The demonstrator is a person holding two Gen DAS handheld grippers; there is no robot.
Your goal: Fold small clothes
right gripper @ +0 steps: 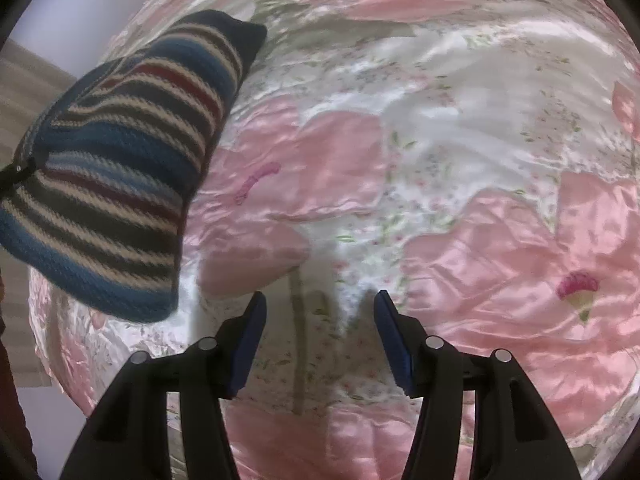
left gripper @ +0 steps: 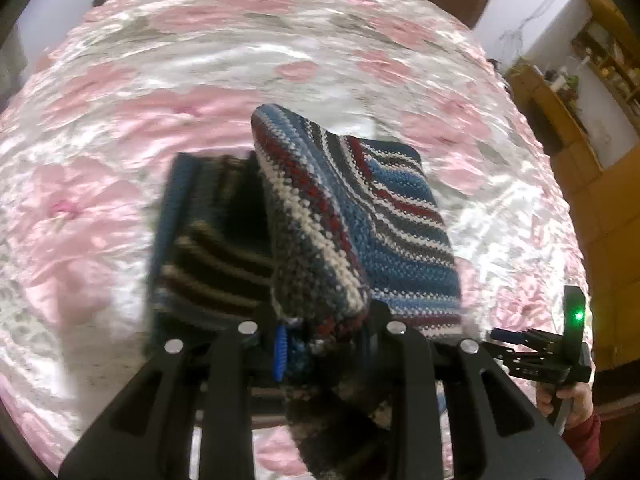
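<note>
Garment (left gripper: 340,216): striped knit in blue, white, dark red and grey, lifted above pink floral bedspread (left gripper: 200,80). Clamped at one bunched end between left gripper (left gripper: 324,340) jaws; blue pad (left gripper: 281,354) visible at the pinch. Long axis runs from the jaws up and away in the left wrist view, far corner pointing toward the headboard side. Left portion of the knit blurred, detail not resolvable; lower folds hidden behind the gripper body.

Right of the garment in the same view: second tool with a green light (left gripper: 578,315), held by a hand (left gripper: 568,400) in a red sleeve, partly cut off at the edge.

Right wrist view: garment (right gripper: 120,168) at far left, hanging over the bedspread (right gripper: 440,160), narrow end pointing up and right. Right gripper (right gripper: 320,336) released, jaws spread wide, nothing between them. Left gripper barely visible here, cropped at the left edge.
</note>
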